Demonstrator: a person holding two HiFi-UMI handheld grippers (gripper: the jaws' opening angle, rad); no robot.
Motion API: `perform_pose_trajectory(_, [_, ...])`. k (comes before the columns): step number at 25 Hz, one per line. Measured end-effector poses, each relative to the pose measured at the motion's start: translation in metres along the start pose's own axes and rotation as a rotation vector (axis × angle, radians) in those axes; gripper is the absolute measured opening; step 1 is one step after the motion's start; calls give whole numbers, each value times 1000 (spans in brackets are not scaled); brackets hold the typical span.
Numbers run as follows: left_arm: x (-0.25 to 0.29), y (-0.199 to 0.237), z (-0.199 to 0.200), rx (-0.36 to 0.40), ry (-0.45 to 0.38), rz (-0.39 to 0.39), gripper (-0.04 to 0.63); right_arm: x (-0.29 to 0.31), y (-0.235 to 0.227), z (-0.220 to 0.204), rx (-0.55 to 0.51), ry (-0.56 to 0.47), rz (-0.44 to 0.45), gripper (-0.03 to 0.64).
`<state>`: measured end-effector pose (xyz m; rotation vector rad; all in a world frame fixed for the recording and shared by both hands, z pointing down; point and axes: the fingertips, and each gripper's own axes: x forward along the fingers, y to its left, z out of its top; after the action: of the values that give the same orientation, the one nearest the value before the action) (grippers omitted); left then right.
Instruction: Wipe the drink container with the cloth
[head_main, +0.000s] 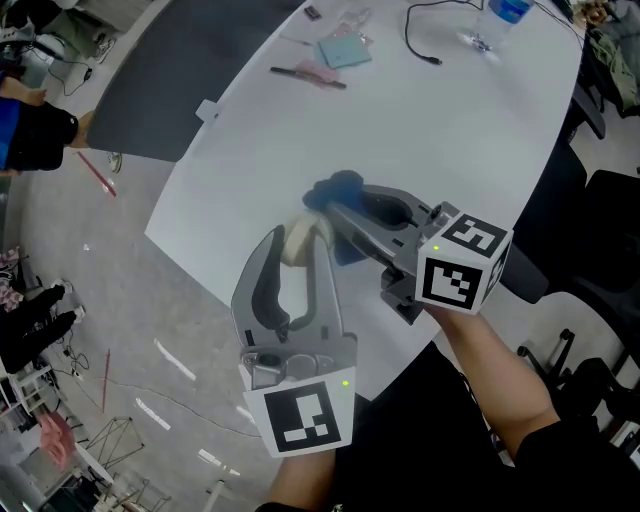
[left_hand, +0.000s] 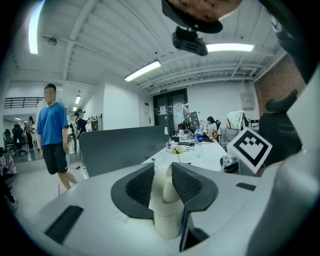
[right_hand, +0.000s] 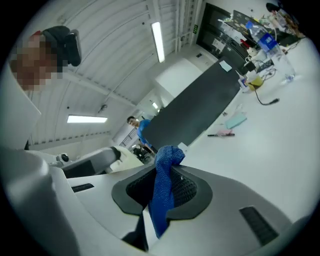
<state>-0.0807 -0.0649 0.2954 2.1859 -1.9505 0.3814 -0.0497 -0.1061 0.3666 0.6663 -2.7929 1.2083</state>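
Left gripper: jaws clamped on container.
Right gripper: jaws clamped on blue cloth.
Cloth: just far-right of container, against its side.

Left gripper clamps the drink container; right gripper pinches the cloth, tips converging.

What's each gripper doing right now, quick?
Left gripper: closed on the container.
Right gripper: closed on the cloth.

Open office — long white desk, grey partition, strip lights.
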Motion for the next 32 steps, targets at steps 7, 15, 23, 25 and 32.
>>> perform_pose_trajectory(7, [-2, -2, -1, -14, -9, -33, 66, 0, -48, -63, 83, 146, -149, 57])
perform_pose_trajectory(15, [-6, -4, 0, 19, -18, -22, 142, -4, -53, -67, 28, 160, -209, 57])
perform_pose_trajectory(23, [0, -1, -46, -21, 54, 63, 296, -5, -50, -62, 13, 146, -198, 57])
perform_pose_trajectory(25, [8, 1, -42, -13, 36, 75, 296, -6, -50, -62, 7, 148, -196, 57])
perform_pose_trajectory(32, [16, -3, -40, -14, 28, -55, 282, -11, -48, -53, -8, 134, -187, 57])
